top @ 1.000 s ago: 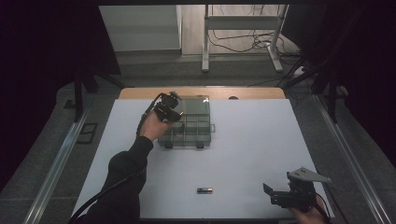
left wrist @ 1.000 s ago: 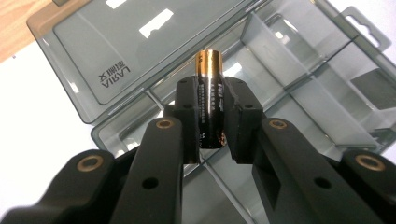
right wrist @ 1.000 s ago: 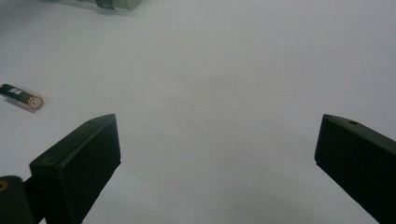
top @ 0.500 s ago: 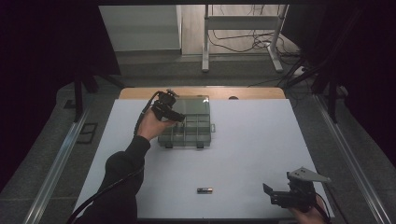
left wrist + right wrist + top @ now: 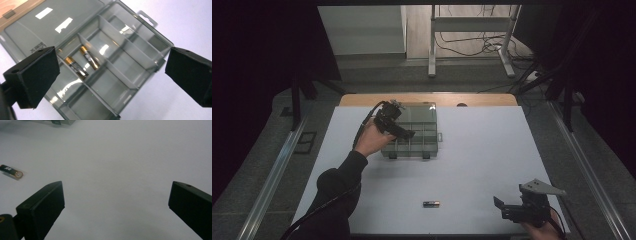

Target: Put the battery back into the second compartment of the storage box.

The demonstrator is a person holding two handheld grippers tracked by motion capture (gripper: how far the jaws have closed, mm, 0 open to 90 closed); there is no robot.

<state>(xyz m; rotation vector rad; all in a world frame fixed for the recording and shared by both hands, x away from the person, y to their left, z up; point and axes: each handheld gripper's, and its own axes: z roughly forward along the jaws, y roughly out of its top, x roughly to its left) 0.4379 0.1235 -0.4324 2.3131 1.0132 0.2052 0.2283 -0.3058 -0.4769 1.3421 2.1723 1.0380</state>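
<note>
High view: the left gripper [image 5: 404, 132] hangs over the left part of the clear compartment box [image 5: 424, 142], which sits open near the far edge of the white table [image 5: 492, 150], lid laid back. Left gripper view: jaws spread wide, nothing between them; 2 batteries [image 5: 82, 62] lie side by side in 1 compartment next to the lid hinge, the neighbouring compartments bare. The right gripper [image 5: 504, 210] rests low at the near right corner of the table, jaws likewise parted and empty. 1 loose battery [image 5: 431, 204] lies on the table near the front edge, well apart from the box and left of the right gripper.
</note>
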